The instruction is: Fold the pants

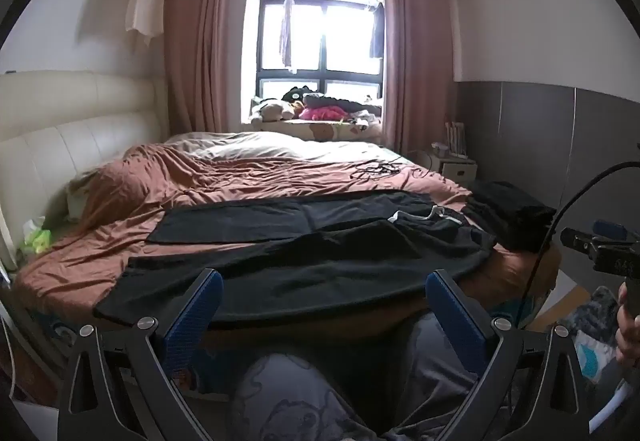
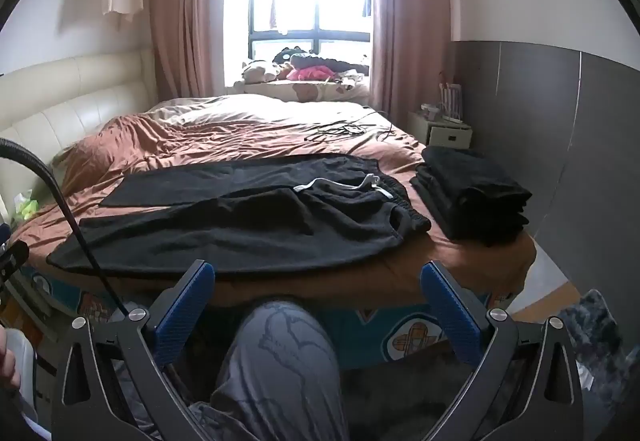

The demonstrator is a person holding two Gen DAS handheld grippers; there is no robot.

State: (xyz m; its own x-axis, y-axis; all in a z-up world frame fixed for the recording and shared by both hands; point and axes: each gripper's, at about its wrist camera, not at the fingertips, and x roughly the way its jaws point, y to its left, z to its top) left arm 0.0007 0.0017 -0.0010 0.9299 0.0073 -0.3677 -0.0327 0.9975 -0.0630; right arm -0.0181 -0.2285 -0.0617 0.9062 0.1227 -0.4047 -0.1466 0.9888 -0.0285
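The black pants (image 2: 248,217) lie spread flat across the near part of the bed (image 2: 460,277), with the two legs stretching toward the headboard side and the waistband (image 2: 404,209) toward the foot end. The near leg runs right along the bed's front edge and its cuff hangs close to that edge. A white drawstring (image 2: 340,187) lies loose on top near the waist. Nothing is folded yet. Just past the waistband, at the bed's near corner on the foot side, sits a stack of folded black clothes (image 2: 472,193). Both tools are held in front of the bed edge, below the pants and not touching them. The left gripper (image 1: 320,305) has its blue pads spread wide with nothing between them, and the right gripper (image 2: 318,301) is the same. I think the thin cloth could slip or bunch if only a little bit gets pinched. The brown sheet could get grabbed too. The near leg might slide off the edge when pulled.
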